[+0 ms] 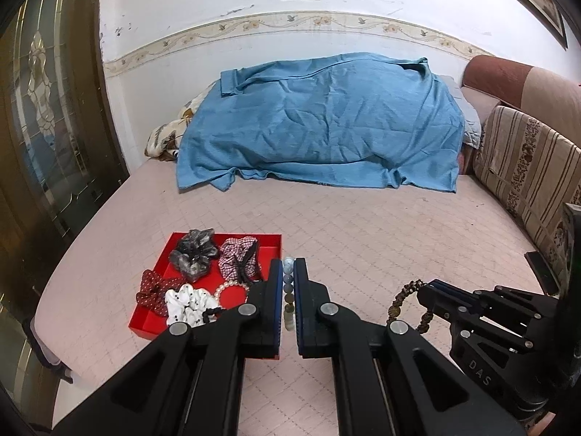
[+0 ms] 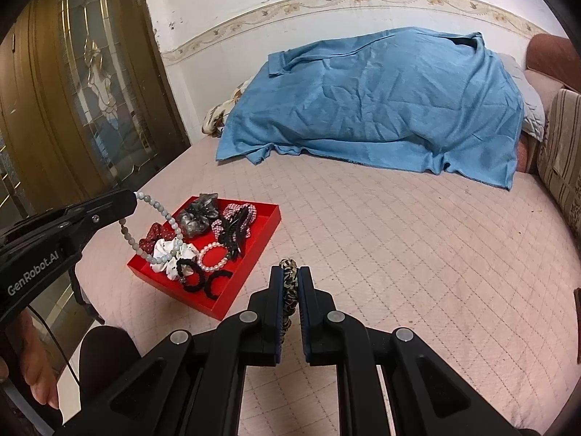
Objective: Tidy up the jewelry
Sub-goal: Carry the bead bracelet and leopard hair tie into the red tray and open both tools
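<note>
Pink quilted bed (image 2: 399, 254) carries red tray (image 2: 254, 232) at near left. Left tool (image 1: 288, 272) clenched on pale bead bracelet (image 2: 163, 214), hanging above tray; right tool (image 2: 290, 279) clenched on leopard-print band (image 2: 289, 283). Advice: lower each over bare tray floor, release 1 at a time.

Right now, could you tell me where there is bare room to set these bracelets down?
The pink quilted bed lies bare between the red tray and the blue blanket. The tray's far right corner shows bare floor; its near half is crowded with scrunchies and a pearl bracelet.
</note>
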A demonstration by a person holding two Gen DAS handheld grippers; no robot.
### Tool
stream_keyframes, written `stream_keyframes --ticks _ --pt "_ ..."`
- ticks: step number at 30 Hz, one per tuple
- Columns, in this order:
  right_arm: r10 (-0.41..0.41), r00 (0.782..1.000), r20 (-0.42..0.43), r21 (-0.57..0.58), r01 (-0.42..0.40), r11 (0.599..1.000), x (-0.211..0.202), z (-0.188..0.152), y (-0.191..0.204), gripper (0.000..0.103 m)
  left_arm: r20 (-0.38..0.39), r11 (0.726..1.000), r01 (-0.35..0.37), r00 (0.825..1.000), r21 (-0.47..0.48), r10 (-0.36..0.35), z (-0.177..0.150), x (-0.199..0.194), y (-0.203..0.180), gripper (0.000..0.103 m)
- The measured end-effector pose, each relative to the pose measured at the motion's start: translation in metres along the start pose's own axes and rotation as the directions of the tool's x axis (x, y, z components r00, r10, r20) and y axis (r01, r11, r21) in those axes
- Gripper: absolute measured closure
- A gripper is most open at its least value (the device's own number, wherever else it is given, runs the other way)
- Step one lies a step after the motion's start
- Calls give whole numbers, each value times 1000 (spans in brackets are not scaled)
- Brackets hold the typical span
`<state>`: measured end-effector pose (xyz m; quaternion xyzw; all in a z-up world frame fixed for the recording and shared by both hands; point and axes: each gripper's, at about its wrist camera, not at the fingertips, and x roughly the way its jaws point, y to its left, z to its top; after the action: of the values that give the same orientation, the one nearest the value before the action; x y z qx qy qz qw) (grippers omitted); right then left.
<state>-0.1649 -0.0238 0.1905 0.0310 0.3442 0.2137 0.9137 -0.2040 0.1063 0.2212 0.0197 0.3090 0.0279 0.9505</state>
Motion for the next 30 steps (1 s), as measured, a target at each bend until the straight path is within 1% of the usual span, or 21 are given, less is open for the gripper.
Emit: stream_keyframes --ticks 10,25,27,30 --pt "14 1000 -24 -47 -15 999 11 6 20 94 -31 999 -16 999 -44 14 -7 10 22 98" --pt "69 994 -81 -108 -78 991 48 19 52 94 -105 991 -56 994 -119 44 -16 46 66 98" --pt "77 993 -89 -112 -87 990 53 21 55 94 -113 990 -57 993 -131 42 -17 50 72 98" --pt "89 991 -102 -115 -100 988 62 24 59 94 -131 984 -46 991 -173 23 -16 58 90 98"
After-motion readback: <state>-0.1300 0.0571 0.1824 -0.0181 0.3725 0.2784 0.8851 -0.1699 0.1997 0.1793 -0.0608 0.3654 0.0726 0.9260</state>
